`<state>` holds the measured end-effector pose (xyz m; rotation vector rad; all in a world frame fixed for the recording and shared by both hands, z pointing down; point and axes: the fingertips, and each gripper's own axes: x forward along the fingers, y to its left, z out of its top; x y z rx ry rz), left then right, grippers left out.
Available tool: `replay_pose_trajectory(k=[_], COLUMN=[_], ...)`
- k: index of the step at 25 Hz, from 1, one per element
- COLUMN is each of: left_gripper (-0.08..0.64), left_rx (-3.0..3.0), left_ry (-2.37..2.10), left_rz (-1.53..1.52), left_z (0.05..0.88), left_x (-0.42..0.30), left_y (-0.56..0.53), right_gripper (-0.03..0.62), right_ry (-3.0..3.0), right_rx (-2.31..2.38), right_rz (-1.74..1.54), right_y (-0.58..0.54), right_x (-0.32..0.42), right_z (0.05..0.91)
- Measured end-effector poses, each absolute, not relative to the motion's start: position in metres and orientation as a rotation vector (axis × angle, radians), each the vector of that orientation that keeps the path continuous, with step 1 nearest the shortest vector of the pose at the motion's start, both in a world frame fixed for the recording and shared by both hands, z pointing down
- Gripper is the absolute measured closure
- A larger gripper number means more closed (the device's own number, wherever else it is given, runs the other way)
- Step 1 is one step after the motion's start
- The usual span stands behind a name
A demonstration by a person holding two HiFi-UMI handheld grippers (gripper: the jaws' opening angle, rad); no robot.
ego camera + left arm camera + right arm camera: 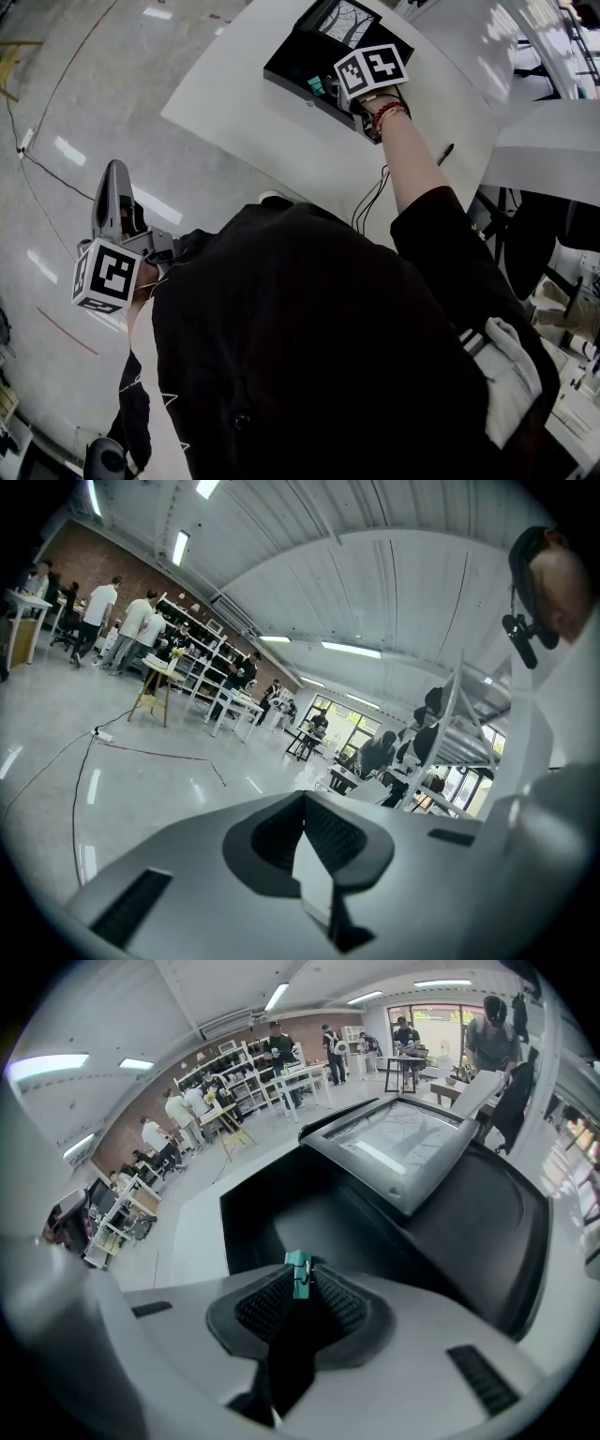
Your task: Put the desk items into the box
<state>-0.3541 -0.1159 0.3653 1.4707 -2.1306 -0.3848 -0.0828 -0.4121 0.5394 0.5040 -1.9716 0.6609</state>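
The right tool (300, 1285) points steeply down over the open black box (246, 1211) on the white desk (272, 141). Its jaws are narrow, pinching 1 small teal clip (297, 1267) at their tips. The clip hangs above the box's dark inside, near the wall closest to the person. The left tool (305, 803) is off the desk over the floor, jaws together on nothing. 1 dark pen (444, 155) lies on the desk, well apart from the box.

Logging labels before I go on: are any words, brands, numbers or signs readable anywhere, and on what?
None readable.
The left cube and right cube: square marker patterns, no letters.
The box lid: faint line drawing, no words legible.
The clip: no print visible.
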Motion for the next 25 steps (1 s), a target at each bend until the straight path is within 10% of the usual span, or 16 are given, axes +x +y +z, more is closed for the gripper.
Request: replay_pose_trajectory(k=[25], left_gripper=[0.549], left_rx=[1.534], left_ry=[-2.099], left_rz=[-0.399], left_z=[0.356], left_x=[-0.356], left_y=[-0.124], right_gripper=[0.526], right_ry=[-1.954], right_rx=[0.612], right_rz=[0.608], right_y=[-0.410], right_x=[-0.069], right_z=[0.524])
